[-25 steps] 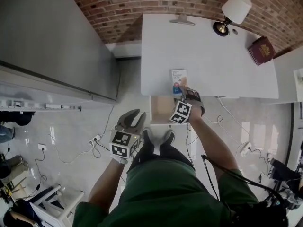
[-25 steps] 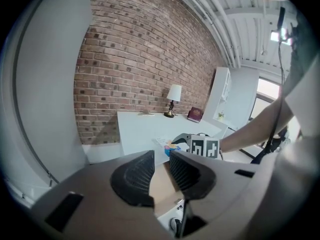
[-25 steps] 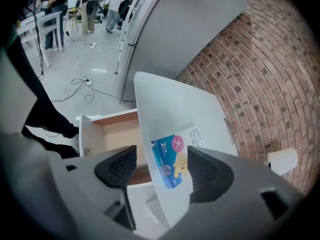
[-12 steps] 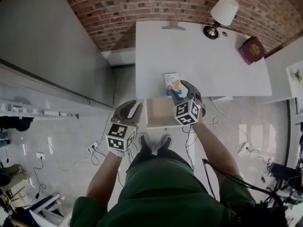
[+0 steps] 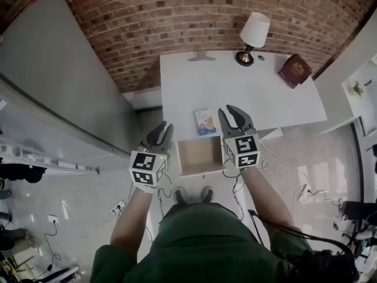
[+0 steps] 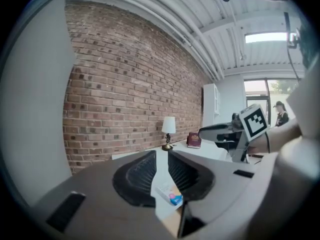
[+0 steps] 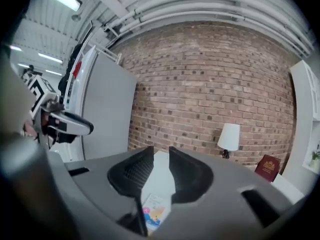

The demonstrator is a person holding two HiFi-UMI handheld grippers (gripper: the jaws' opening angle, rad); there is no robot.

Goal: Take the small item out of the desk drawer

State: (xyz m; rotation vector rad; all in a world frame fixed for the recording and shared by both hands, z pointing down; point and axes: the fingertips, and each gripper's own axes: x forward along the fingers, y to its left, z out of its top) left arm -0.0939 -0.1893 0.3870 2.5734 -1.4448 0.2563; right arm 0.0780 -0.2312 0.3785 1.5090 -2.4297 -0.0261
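We look along our right gripper (image 7: 160, 153): its jaws have just been closing and stand a narrow gap apart, with nothing gripped. Through that gap a small illustrated pack (image 7: 152, 213) lies flat on the white surface (image 7: 161, 179). Farther back a white-shaded lamp (image 7: 229, 139) and a maroon book (image 7: 267, 168) sit before the brick wall (image 7: 210, 84). The left gripper (image 7: 86, 127) shows at left.

We log a dark green top (image 5: 200, 240) filling the bottom centre of the frame, with short sleeves (image 5: 109, 259). Just above it are dark shoes (image 5: 191, 194) with pale soles. A thin black cable (image 5: 277, 224) curves across the lower right toward bulky black gear (image 5: 324, 267) in the corner.
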